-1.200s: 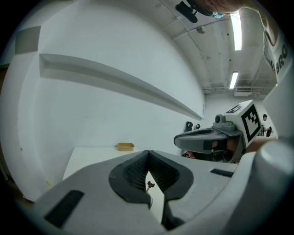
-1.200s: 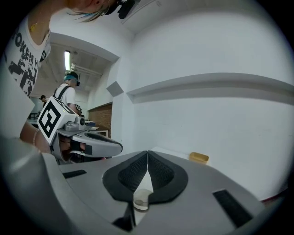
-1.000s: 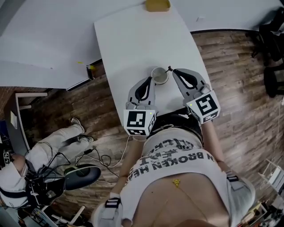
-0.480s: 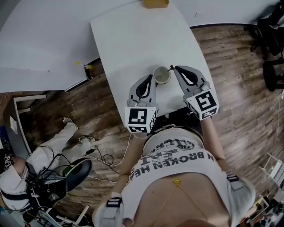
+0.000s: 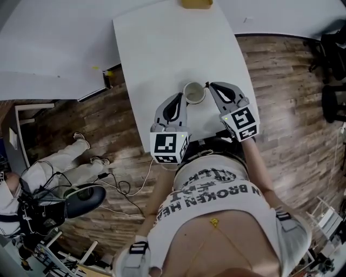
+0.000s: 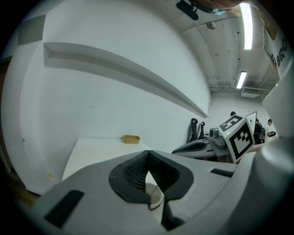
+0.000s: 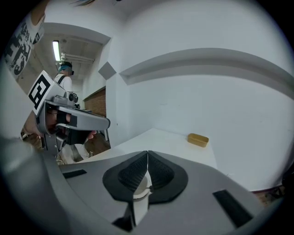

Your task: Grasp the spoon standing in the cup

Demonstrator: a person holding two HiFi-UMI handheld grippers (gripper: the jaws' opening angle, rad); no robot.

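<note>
Cup (image 5: 194, 93) sits near the front edge of the tabletop (image 5: 167, 48), spoon (image 5: 207, 84) standing in it. Only the dark handle end shows, leaning over the rim on the cup's right side. A yellow box (image 5: 196, 4) is at the far end, well apart.

Right gripper (image 5: 211, 85): jaws together, nothing between them, tips just beside the handle end. I can't tell if they touch it. The right gripper view shows the cup rim through the gap under the closed tips.

Left gripper (image 5: 182, 96): jaws also meet at the tips and are empty. It sits just beside the cup's left side, and the left gripper view looks through the gap at the rim.

Step, as I judge it: approach done, grasp not started.

Risks:
- The right jaws are closed. If it pushes in like this, it shoves the handle instead of straddling it. The spoon then swings round the rim or tips the cup.
- Opening this close could make one jaw flick the handle away.
- Nothing holds the cup. A sideways pull on the spoon could drag it or topple it toward the front edge.
- A small drift of the left gripper would bump the cup and move the target.
- The handle is thin. Closing off-centre could make it slip out or pinch only at the very tip.
</note>
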